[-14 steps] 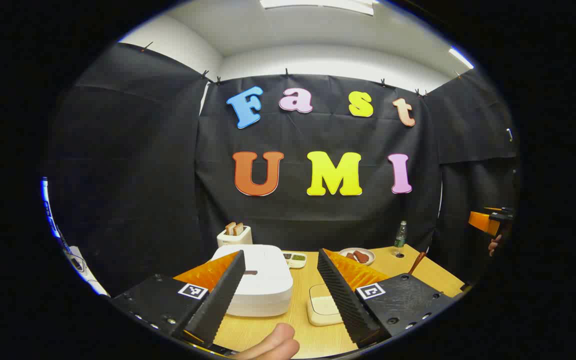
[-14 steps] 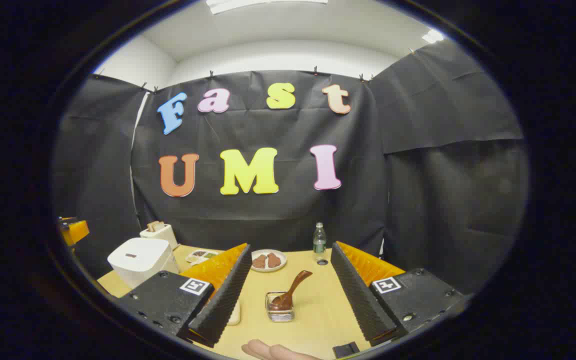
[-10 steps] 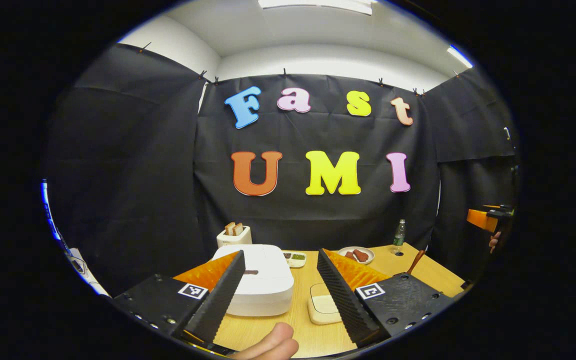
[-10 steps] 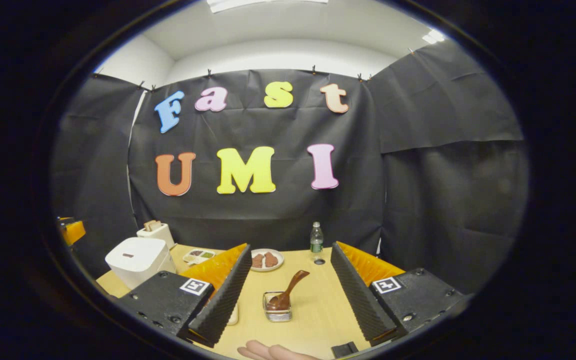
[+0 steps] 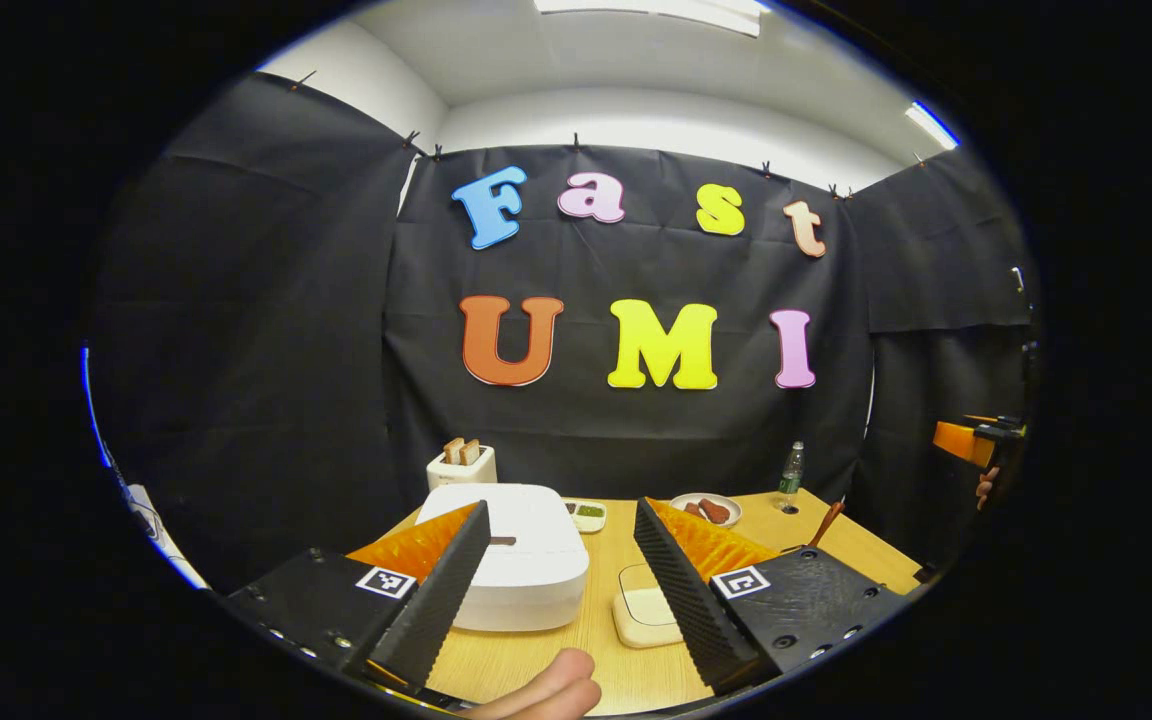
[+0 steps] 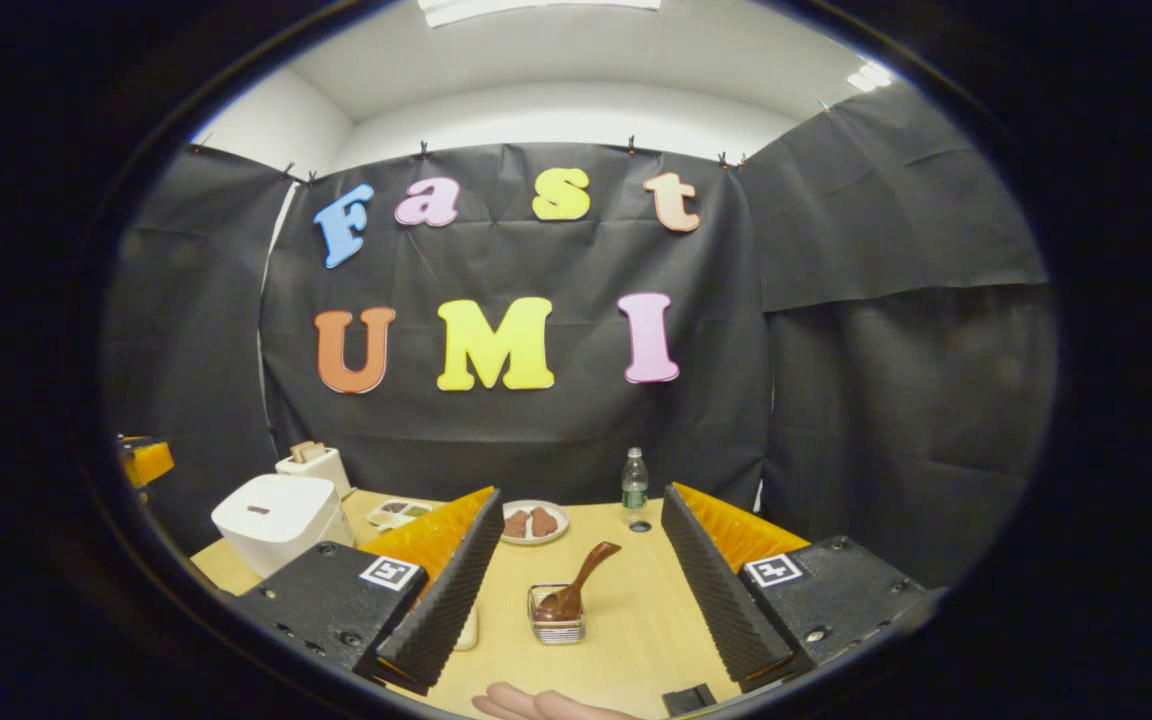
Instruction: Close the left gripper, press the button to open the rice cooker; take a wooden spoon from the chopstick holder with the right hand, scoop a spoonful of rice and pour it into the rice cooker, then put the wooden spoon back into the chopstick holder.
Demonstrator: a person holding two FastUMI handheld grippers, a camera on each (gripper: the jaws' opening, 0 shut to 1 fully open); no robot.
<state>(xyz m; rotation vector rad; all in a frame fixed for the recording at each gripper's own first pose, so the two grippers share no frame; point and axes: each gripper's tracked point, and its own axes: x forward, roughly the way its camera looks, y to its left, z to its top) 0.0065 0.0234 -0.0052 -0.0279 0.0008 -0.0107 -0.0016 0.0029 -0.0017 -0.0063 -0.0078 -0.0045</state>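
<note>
Wooden tabletop (image 6: 636, 610) is stretching away under both grippers, and nothing is being held yet. In the right gripper view, the right gripper (image 6: 576, 600) is hovering above the near edge with its fingers spread wide apart, framing a small metal-wire chopstick holder (image 6: 557, 627) that is sitting between them on the table. A dark wooden spoon (image 6: 576, 587) is leaning in that holder, bowl down, handle sticking up and tilting to the right. It is looking light, stiff and smooth, so the free upper handle is probably the best place to pinch; a hard tug could tip the light holder.

In the left gripper view, the left gripper (image 5: 561, 575) is also hanging open, fingers well apart, though the task is calling for it to close before pressing. Just beyond its fingers, a white rice cooker (image 5: 521, 555) is sitting with its lid down, a small dark button (image 5: 502, 541) showing on top. It is looking heavy and rigid, likely steady under a firm push. A flat pale container (image 5: 646, 612), perhaps holding the rice, is lying just beside the cooker on its right.

Farther back, a toaster (image 5: 461, 465), a plate of food (image 6: 534, 522) and a bottle (image 6: 634, 483) are standing near the cloth wall.
</note>
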